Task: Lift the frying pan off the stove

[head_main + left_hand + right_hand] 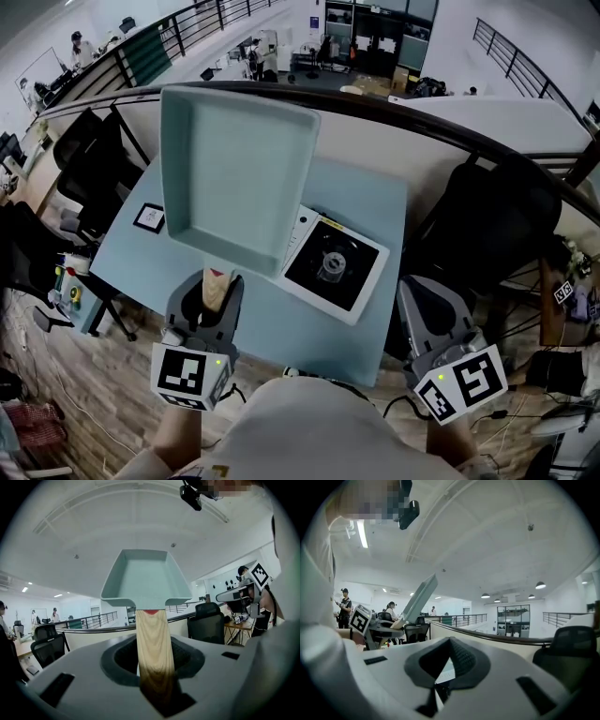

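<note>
Teal and square, the frying pan (234, 169) is up in the air, clear of the stove (336, 265), with its open inside showing in the head view. Its pale wooden handle (215, 281) runs back toward 6 o'clock into the left gripper (212, 292), whose jaws are clamped on it from both sides. The stove, a black glass plate in a white frame, lies flat on the light blue table (281, 328) at about 4 o'clock from the pan. The pan's near corner overlaps the stove's left edge in the picture. At 3 o'clock from the left gripper, off the table's edge, the right gripper (424, 298) has its jaws together with nothing between them.
</note>
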